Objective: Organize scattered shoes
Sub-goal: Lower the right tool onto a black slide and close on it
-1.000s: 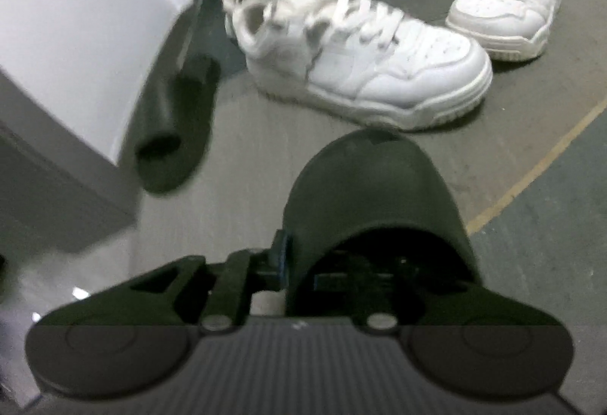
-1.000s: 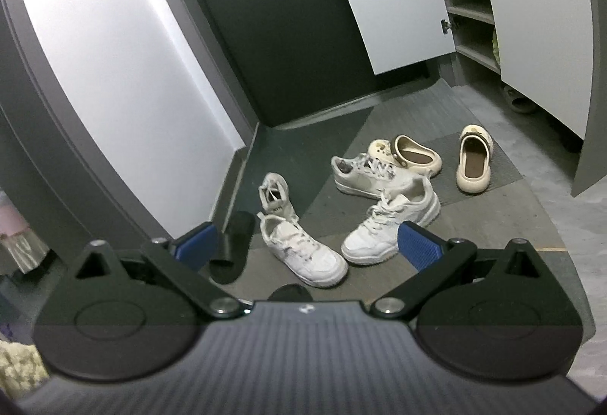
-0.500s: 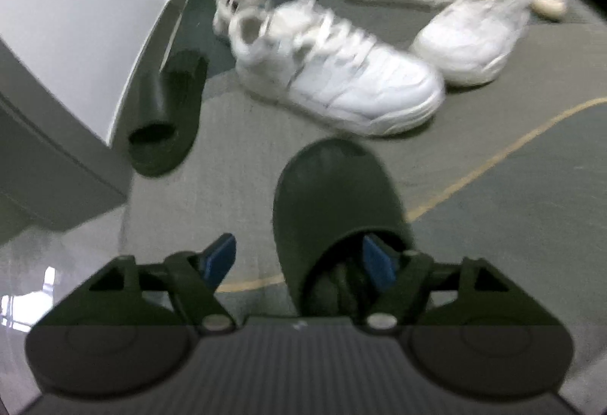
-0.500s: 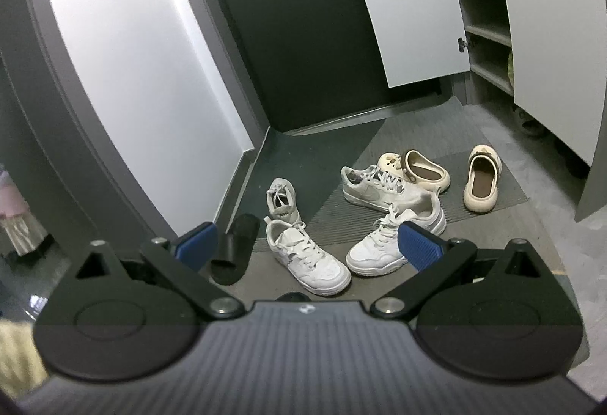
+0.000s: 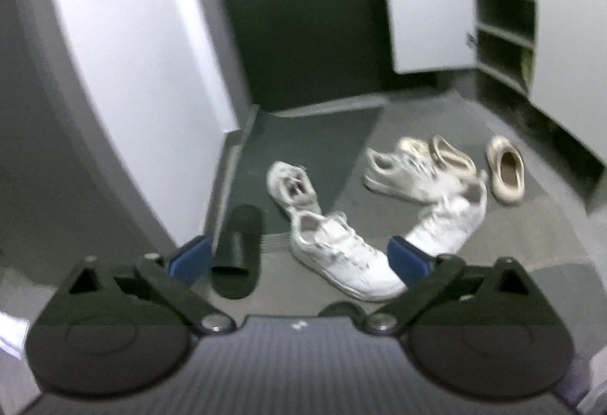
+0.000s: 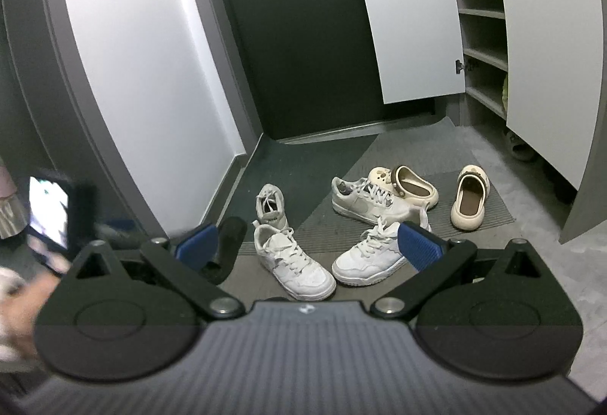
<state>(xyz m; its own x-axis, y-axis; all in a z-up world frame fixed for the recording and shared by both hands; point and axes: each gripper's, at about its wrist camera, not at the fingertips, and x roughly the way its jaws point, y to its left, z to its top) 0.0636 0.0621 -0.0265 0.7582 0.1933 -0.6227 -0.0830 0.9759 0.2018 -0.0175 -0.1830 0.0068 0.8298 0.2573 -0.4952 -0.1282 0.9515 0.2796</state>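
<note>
Taking the nearest white sneaker (image 6: 294,265) as the landmark: bare floor (image 6: 546,263) lies open to its right, out to the shoe cabinet (image 6: 481,47) whose doors stand open. To its left a black slide (image 6: 227,244) lies along the wall's base (image 6: 227,187), leaving little room there. Just right of the landmark a second white sneaker (image 6: 370,255) sits toe to toe with it. Behind it stands a third (image 6: 270,204), and further back right a grey-white sneaker (image 6: 366,202) touches a cream clog (image 6: 411,185); another cream clog (image 6: 469,197) lies apart on the ribbed mat (image 6: 493,210).

A second ago the left gripper (image 5: 299,257) was clamped on a second black slide (image 5: 343,309) low over the floor. Now its jaws are opening wide with nothing between them, and only that slide's rounded top shows at the gripper's body, just in front of the landmark. The right gripper (image 6: 309,244) has its jaws spread wide, holding nothing, as before.

The left view is blurred; shoe details there are hard to read. At the right view's left edge, a lit screen (image 6: 49,214) and a hand (image 6: 19,305) are smeared.
</note>
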